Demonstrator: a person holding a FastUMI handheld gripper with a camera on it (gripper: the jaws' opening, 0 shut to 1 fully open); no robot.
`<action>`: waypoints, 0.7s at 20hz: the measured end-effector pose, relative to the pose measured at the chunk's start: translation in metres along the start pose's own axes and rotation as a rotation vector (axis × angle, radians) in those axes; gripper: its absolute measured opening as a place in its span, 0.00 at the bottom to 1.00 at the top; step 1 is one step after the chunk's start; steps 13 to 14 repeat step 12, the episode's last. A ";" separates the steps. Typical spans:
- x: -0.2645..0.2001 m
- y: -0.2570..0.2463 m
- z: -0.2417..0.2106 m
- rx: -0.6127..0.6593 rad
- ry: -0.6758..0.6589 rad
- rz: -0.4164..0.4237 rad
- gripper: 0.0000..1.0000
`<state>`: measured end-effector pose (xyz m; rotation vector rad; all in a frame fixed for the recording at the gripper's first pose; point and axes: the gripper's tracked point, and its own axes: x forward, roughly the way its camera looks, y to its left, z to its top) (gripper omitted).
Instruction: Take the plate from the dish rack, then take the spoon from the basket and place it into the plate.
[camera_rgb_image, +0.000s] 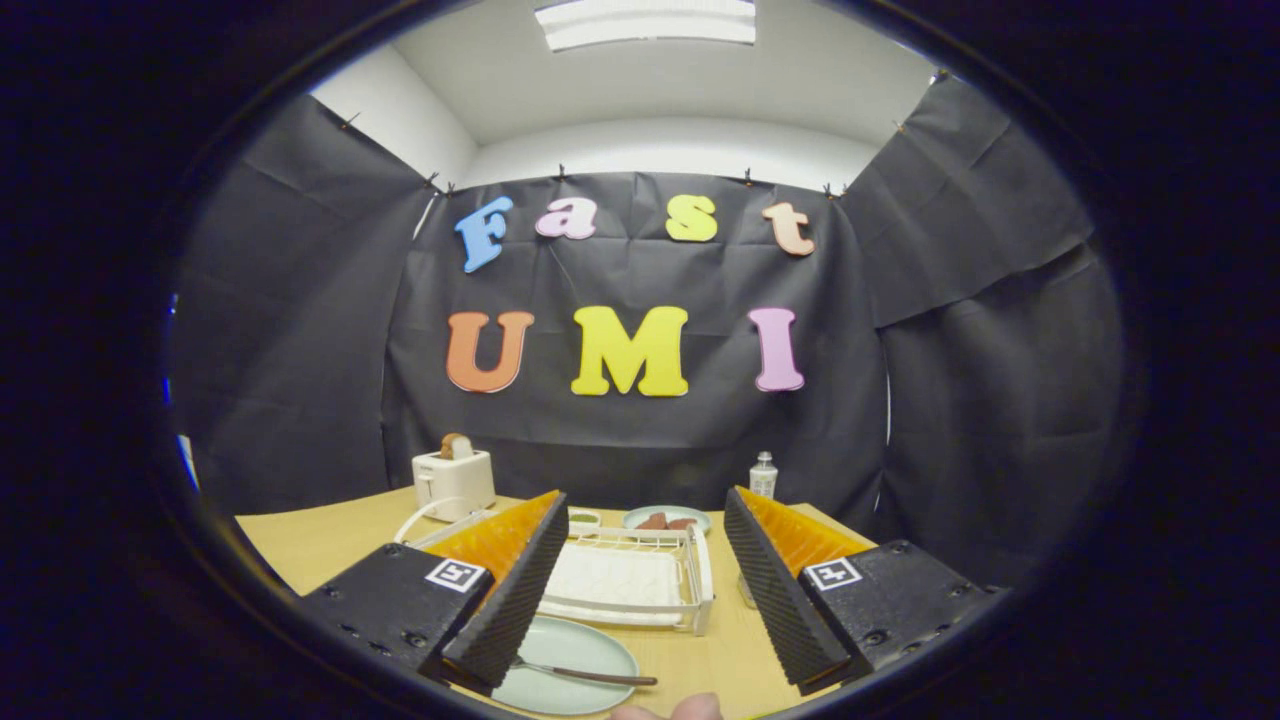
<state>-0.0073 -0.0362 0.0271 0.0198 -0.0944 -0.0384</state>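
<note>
The desk (330, 540) is light wood, pale yellow-tan. The near plate (585, 655) is pale green, and the spoon (585, 675) on it is dark with a silver bowl end. The rack (640, 580) is white wire with a white tray inside. At the far left the toaster (453, 480) is white, with brown bread (456, 446) in it. The far plate (667, 518) is pale blue-green and holds reddish-brown pieces. The bottle (763, 475) is clear with a white cap. The booth wall is black cloth. The hand-held gripper (640, 590) has its fingers wide apart and holds nothing.
</note>
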 end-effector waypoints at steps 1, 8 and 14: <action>-0.001 0.003 0.001 0.005 -0.003 0.003 1.00; -0.004 0.010 -0.010 0.015 0.015 -0.006 1.00; -0.003 0.011 -0.014 0.022 0.026 -0.011 1.00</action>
